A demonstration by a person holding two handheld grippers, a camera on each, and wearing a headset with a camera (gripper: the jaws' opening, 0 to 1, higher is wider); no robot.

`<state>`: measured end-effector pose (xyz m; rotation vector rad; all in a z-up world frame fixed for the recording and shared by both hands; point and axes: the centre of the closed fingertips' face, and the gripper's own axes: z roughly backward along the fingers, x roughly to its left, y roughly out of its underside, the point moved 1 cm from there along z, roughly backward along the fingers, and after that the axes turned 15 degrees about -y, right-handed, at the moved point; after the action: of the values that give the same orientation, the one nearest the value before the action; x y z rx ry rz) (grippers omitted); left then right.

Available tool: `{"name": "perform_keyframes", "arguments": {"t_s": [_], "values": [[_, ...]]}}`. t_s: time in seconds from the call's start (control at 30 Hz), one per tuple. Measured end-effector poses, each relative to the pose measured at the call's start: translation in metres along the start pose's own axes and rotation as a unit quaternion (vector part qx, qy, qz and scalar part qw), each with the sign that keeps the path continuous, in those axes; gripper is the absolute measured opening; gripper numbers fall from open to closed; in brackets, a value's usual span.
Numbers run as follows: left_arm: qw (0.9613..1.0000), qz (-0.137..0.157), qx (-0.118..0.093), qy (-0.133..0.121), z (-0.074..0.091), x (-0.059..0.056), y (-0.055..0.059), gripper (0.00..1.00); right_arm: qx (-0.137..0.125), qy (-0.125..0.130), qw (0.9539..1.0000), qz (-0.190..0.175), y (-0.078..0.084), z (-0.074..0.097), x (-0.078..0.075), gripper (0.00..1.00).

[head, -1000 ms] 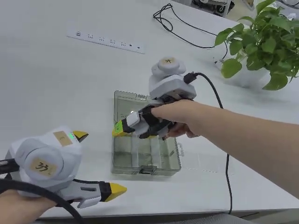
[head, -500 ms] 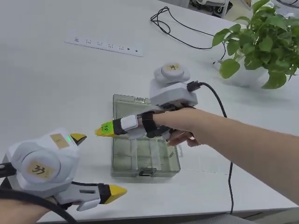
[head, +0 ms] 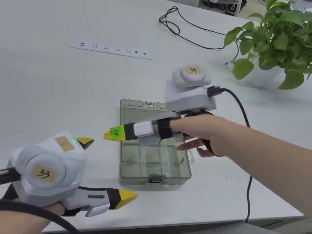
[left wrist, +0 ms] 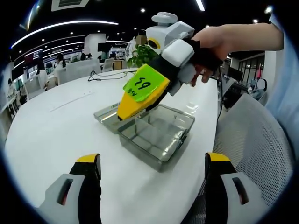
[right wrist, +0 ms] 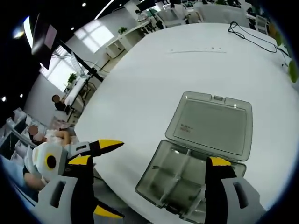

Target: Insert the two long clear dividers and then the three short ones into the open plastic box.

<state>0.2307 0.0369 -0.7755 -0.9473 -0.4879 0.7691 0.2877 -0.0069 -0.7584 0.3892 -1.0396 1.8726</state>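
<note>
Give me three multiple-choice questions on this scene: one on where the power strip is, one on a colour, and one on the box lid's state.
1. Where does the power strip lie?
A. On the table, beyond the plastic box
B. Inside the box
C. Hanging off the table edge

2. What colour is the label on the right hand-held gripper?
A. Red
B. Blue
C. Green

3. How is the box lid?
A. Shut and latched
B. Open, lying flat on the table
C. Standing straight up

Answers:
1 A: in the head view the strip lies on the white table well beyond the box.
2 C: the left gripper view shows a bright green label on the yellow jaw.
3 B: the right gripper view shows the lid flat beside the base.
</note>
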Motion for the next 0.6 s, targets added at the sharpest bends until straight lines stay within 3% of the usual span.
{"name": "perform_keyframes", "arguments": {"t_s": [0.1,0.13,0.17,0.2,0.23,0.3,0.37,0.4,0.47,0.5,0.53,0.6], "values": [[1.0000,-0.002,0.003,-0.003,0.001,0.001,0.000,0.94,-0.013,-0.005,0.9999,0.005,0.002,0.008,-0.003,1.00],[1.0000,-0.001,0.004,-0.003,0.001,0.001,0.000,0.94,-0.044,-0.015,0.9989,0.006,-0.004,0.010,-0.002,1.00],[1.0000,0.000,0.004,-0.004,0.002,0.001,0.000,0.94,-0.044,-0.016,0.9989,-0.005,-0.001,0.014,-0.004,1.00],[1.0000,0.005,0.004,-0.005,0.002,0.001,0.000,0.94,-0.069,-0.023,0.9973,-0.005,-0.005,0.017,-0.005,1.00],[0.9999,0.008,0.005,-0.006,0.002,0.001,-0.001,0.94,-0.063,-0.017,0.9979,-0.003,-0.001,0.022,-0.008,1.00],[0.9999,0.013,0.006,-0.009,0.002,0.002,0.000,0.94,-0.078,-0.021,0.9960,0.040,-0.005,0.026,-0.009,1.00],[0.9997,0.021,0.005,-0.009,0.002,0.002,-0.002,0.94,-0.055,-0.006,0.9966,0.061,0.003,0.032,-0.015,1.00],[0.9997,0.020,0.005,-0.010,0.003,0.002,-0.002,0.94,-0.066,-0.010,0.9932,0.095,0.000,0.035,-0.013,1.00],[0.9997,0.021,0.006,-0.011,0.003,0.002,-0.004,0.94,-0.072,-0.016,0.9935,0.087,0.005,0.041,-0.012,1.00],[0.9996,0.023,0.006,-0.012,0.003,0.003,-0.005,0.94,-0.098,-0.027,0.9891,0.107,-0.002,0.044,-0.010,1.00],[0.9996,0.025,0.005,-0.012,0.003,0.003,-0.006,0.94,-0.091,-0.024,0.9900,0.105,0.002,0.047,-0.011,1.00],[0.9995,0.026,0.005,-0.015,0.002,0.005,-0.008,0.93,-0.106,-0.024,0.9837,0.143,-0.002,0.052,-0.012,1.00]]}}
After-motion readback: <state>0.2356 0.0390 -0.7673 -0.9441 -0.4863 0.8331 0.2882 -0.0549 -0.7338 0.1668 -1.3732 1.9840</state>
